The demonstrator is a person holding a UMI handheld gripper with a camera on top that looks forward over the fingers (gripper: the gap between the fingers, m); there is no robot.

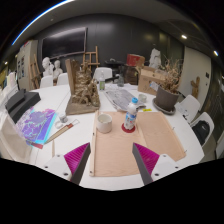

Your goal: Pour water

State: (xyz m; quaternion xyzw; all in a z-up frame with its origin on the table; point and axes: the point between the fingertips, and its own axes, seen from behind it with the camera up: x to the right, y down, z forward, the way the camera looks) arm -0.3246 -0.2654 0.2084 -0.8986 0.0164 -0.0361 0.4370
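Observation:
A small clear water bottle [130,117] with a blue label and red cap stands upright on a pale wooden board [118,148] on the white table [170,170]. Left of it on the board sits a short white cup [103,123]. My gripper [113,160] hovers over the near end of the board, well short of both. Its fingers [79,162] are spread wide apart, magenta pads showing, and only bare board lies between them.
A wooden model ship [83,95] stands behind the cup. A colourful paper [38,126] lies to the left, a dark bowl [165,103] to the right. Chairs, easels and white busts fill the room beyond the table.

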